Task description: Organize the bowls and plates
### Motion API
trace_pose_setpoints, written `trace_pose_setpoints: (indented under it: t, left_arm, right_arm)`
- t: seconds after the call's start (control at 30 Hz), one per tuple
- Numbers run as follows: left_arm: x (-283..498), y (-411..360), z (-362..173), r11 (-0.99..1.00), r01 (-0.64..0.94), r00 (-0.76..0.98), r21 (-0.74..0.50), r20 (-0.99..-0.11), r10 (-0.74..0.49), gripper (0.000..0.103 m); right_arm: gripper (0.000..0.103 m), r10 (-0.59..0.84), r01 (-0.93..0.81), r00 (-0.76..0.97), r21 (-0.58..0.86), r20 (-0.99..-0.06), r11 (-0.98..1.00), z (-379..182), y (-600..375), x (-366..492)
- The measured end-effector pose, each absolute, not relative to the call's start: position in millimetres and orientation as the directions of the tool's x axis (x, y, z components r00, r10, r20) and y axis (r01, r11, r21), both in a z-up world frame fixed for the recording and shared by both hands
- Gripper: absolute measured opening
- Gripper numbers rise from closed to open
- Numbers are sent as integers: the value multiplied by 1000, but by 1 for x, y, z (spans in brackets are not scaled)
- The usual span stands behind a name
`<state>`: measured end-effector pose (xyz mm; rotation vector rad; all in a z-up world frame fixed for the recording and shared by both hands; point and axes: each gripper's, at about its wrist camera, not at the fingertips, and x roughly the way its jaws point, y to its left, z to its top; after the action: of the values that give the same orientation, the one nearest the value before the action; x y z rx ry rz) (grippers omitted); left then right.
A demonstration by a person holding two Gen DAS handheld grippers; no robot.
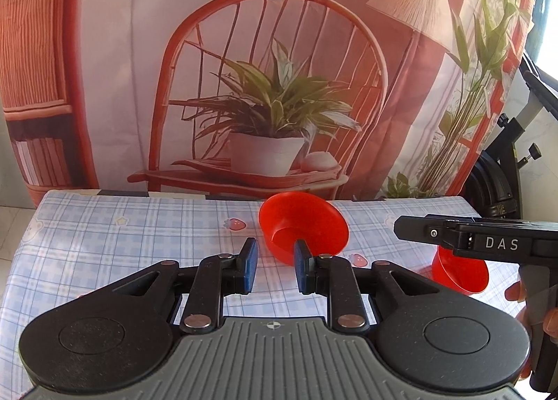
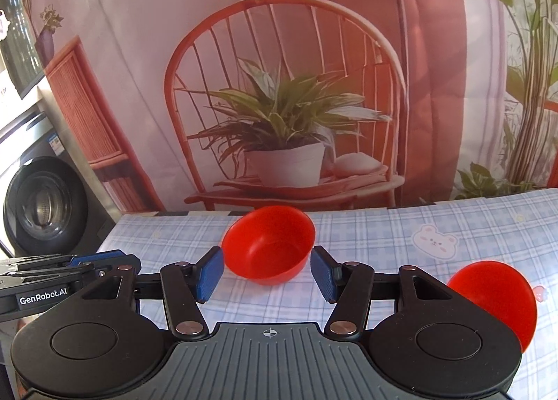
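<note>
I had two red bowls on the checked cloth of the worktop (image 2: 401,236). The far bowl (image 2: 268,246) sat tilted, its mouth tipped toward me, straight ahead of my right tool (image 2: 266,272). That tool's blue pads were spread wide, one on each side of the bowl's near wall, and I could not tell whether either touched it; it held nothing. The near bowl (image 2: 495,298) lay off to the right, partly hidden behind the tool's body.

My left tool (image 1: 275,265) was part-open and empty, its right pad overlapping the far bowl (image 1: 303,225) in that view.

I judged the step to be the first pick: taking the far bowl so it could be nested with the other. The next move called for sliding one pad inside the rim, then closing gently, since the light bowl might skid or roll.
</note>
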<state>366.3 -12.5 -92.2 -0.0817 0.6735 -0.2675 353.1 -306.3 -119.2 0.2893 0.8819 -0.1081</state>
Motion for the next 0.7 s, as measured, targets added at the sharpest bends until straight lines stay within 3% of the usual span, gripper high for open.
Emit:
trace_pose_setpoints:
  t: [0.13, 0.7]
  left_arm:
    - [394, -17, -103, 964, 198, 738, -178, -620, -266, 24]
    - [464, -36, -154, 964, 151, 660, -221, -704, -265, 24]
  right_arm:
    - [41, 16, 245, 607, 206, -794, 947, -138, -317, 376]
    - [37, 14, 325, 532, 219, -847, 920, -202, -340, 410]
